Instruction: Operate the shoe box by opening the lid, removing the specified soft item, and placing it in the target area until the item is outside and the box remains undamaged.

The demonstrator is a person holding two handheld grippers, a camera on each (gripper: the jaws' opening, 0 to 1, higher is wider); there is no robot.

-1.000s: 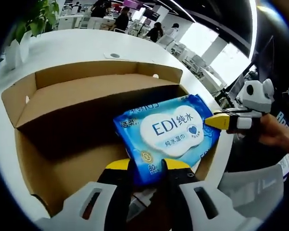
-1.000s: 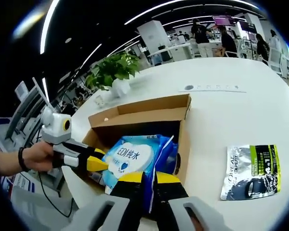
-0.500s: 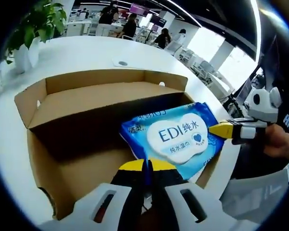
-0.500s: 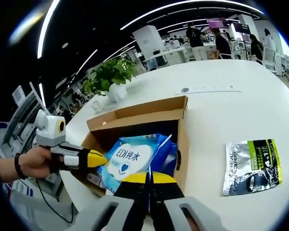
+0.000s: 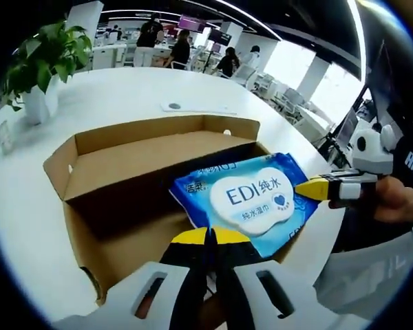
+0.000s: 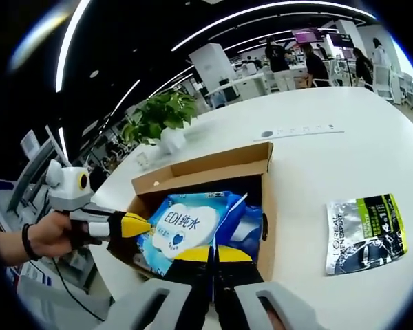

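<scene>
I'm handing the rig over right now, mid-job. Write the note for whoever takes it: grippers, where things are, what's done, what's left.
Left gripper: jaws shut on one edge of the wipes pack.
Right gripper: jaws shut on the opposite edge of the same pack.
Box: open on the white table, flaps up, no damage visible.
Pack: blue, held between both grippers over the open box, not yet clear of it.
Silver and green sachet lies on the table beside the box.
Done: lid open, pack gripped.
Left: carry the pack out and set it on the table; keep clear of the box walls.

One box [image 5: 124,148], two packs [image 6: 186,223] [image 6: 365,230]
</scene>
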